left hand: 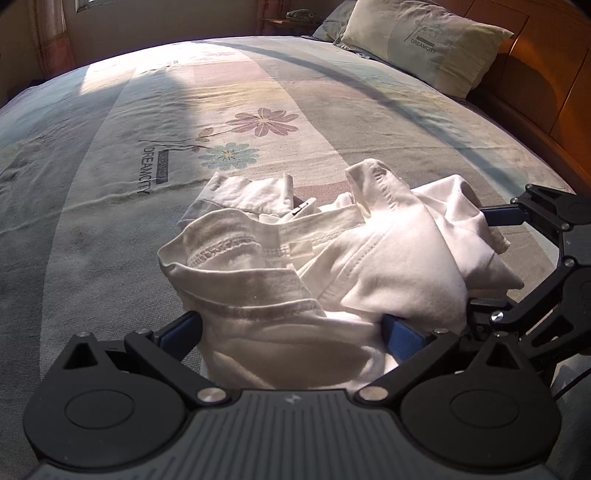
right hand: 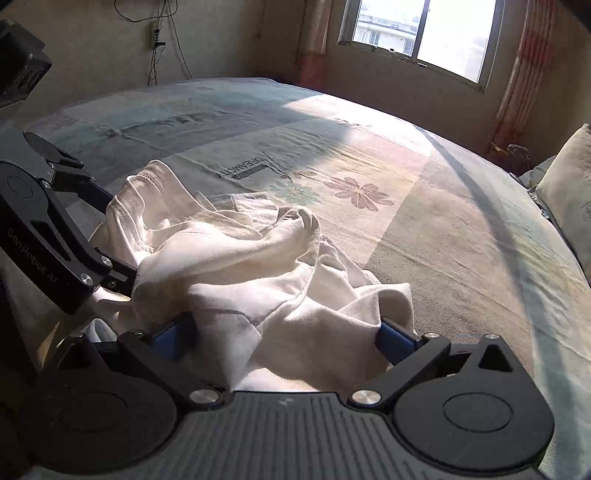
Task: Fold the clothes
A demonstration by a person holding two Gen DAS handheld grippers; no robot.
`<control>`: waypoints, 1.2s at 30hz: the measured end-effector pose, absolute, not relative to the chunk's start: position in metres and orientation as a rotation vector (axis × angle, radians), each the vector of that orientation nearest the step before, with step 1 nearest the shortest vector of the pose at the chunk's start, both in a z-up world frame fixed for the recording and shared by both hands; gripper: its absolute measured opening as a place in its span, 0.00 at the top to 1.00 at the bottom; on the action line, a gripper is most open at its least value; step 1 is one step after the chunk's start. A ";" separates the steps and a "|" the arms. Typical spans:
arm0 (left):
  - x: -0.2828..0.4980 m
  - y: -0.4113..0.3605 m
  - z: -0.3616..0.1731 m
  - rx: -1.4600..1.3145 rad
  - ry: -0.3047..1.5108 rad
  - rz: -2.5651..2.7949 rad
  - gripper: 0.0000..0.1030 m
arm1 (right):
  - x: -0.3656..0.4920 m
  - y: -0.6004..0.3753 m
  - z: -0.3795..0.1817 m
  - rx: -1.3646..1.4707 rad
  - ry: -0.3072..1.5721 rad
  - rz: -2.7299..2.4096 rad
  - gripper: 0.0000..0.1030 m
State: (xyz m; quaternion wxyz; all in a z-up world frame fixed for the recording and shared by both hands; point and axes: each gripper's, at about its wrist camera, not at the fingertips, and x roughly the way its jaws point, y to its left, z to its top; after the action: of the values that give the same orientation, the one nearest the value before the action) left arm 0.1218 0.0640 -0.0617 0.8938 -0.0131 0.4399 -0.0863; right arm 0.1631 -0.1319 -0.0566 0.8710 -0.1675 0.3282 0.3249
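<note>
A crumpled white garment [left hand: 280, 266] with stitched hems lies bunched on the flowered bed sheet [left hand: 110, 184]. My left gripper [left hand: 293, 328] is open, its blue-padded fingers [left hand: 183, 330] spread wide on either side of the bundle's near end. From the right, my right gripper [left hand: 484, 258] also straddles the cloth. In the right wrist view the garment [right hand: 240, 266] fills the gap of my right gripper [right hand: 284, 332], which stands open with fingers [right hand: 395, 341] wide apart. At that view's left edge, my left gripper [right hand: 110, 232] also stands open. Cloth hides all the fingertips.
A pillow [left hand: 424, 48] leans against the wooden headboard [left hand: 535, 92] at the far right. A window [right hand: 421, 33] and red curtain [right hand: 524, 62] lie beyond the bed. Cables [right hand: 159, 40] hang on the far wall. The sheet stretches wide beyond the garment.
</note>
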 end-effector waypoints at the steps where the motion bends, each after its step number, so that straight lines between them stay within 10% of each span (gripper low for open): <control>1: 0.122 0.065 -0.062 -0.039 0.918 -0.181 0.00 | 0.166 -0.134 -0.056 -0.323 0.720 0.672 0.00; 11: 0.097 0.067 -0.035 0.076 0.881 -0.101 0.01 | 0.125 -0.140 -0.017 -0.457 0.614 0.701 0.02; 17: 0.078 0.070 -0.023 0.093 0.862 -0.073 0.00 | 0.127 -0.133 -0.023 -0.467 0.692 0.763 0.50; 24: 0.066 0.075 -0.014 0.086 0.813 -0.107 0.00 | 0.138 -0.128 -0.021 -0.445 0.717 0.800 0.83; 36: 0.077 0.067 -0.022 0.068 0.781 -0.199 0.01 | 0.189 -0.199 -0.011 -0.484 0.728 0.470 0.95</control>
State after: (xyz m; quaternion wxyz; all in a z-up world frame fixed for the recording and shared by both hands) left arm 0.0774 0.0673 -0.0219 0.9193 0.0331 0.3801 -0.0967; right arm 0.1889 -0.1986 -0.0111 0.8793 -0.2320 0.3494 0.2257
